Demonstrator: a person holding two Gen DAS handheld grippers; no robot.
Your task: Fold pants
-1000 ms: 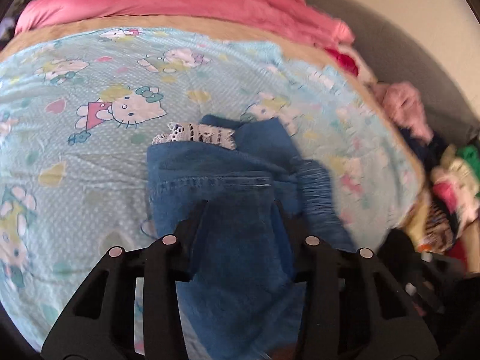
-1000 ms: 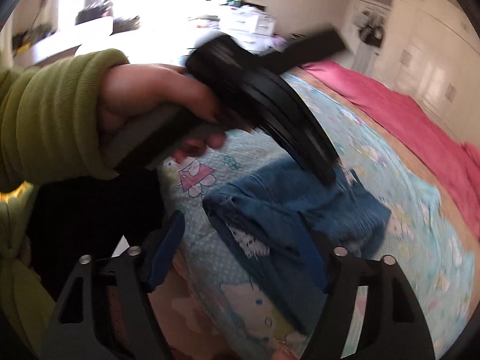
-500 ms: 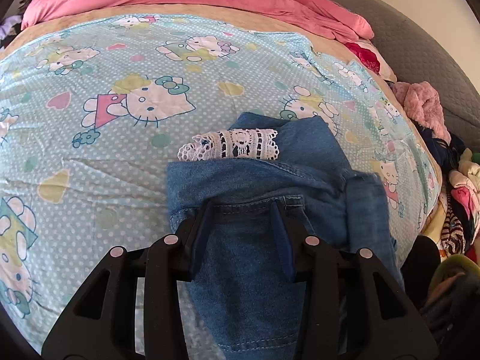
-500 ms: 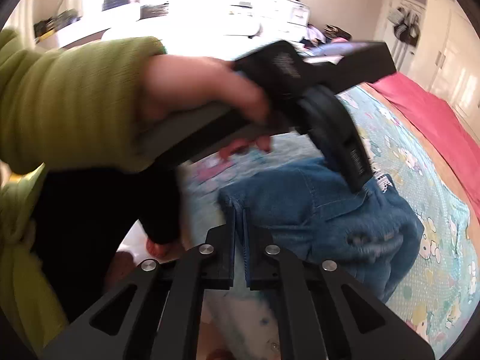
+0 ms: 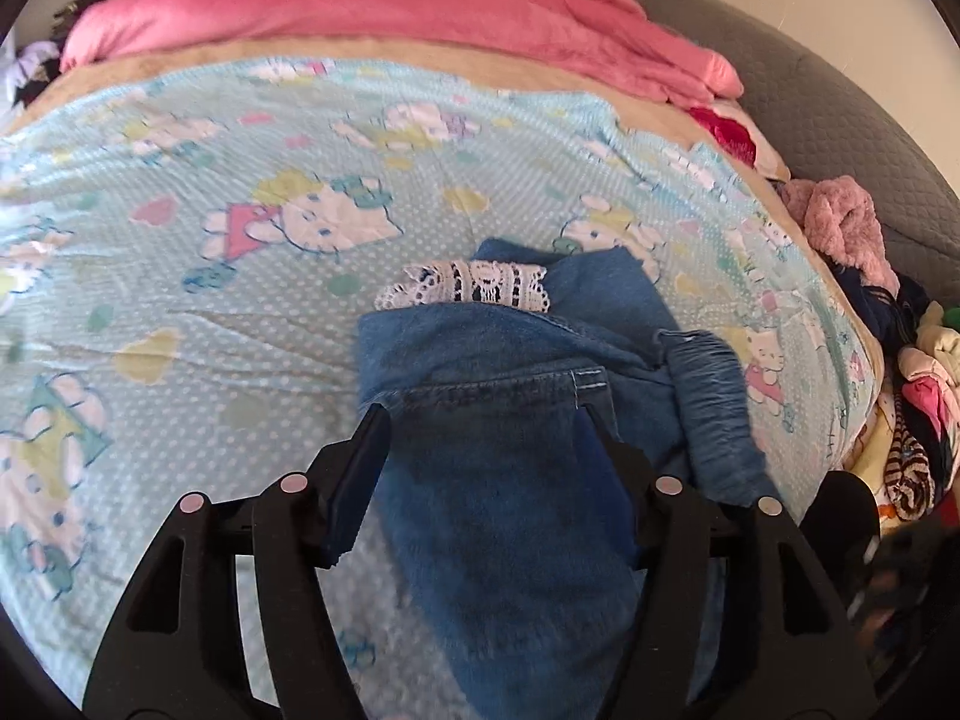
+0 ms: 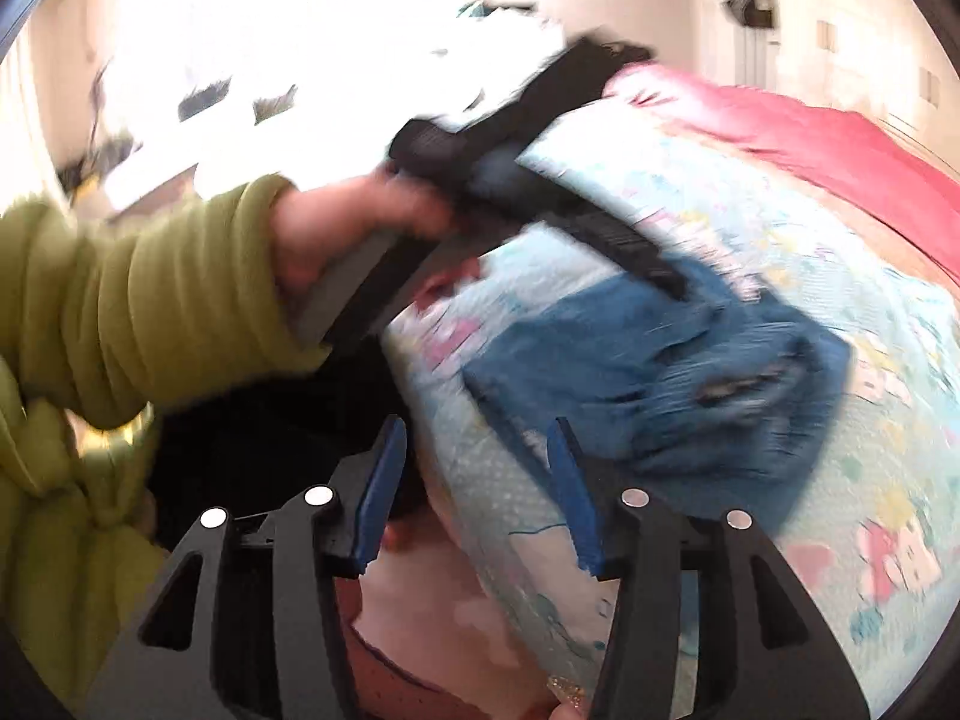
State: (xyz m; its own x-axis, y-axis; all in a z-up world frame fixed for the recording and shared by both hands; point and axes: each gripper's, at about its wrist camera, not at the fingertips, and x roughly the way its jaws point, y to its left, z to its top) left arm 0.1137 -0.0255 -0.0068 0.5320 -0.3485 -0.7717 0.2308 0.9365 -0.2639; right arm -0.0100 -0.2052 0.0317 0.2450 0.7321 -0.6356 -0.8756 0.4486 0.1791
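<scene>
1. The folded blue denim pants (image 5: 516,420) lie near the close edge of the pale-blue cartoon-print bedsheet (image 5: 240,312); bare sheet stretches left and beyond.
2. A white lace trim (image 5: 468,291) pokes out at the far fold.
3. The left gripper (image 5: 486,420) has just been opening; denim lies between its jaws, which are wider than half a second ago.
4. The right gripper (image 6: 474,450), fully closed half a second ago, has just been opening over the sheet's edge, empty.

1. Location type: home bedroom.
2. Evidence: bed with cartoon-print sheet (image 5: 252,312), pink blanket (image 5: 372,12), grey padded headboard (image 5: 840,120).
3. Further evidence: heap of mixed clothes (image 5: 900,420) beside bed.
</scene>
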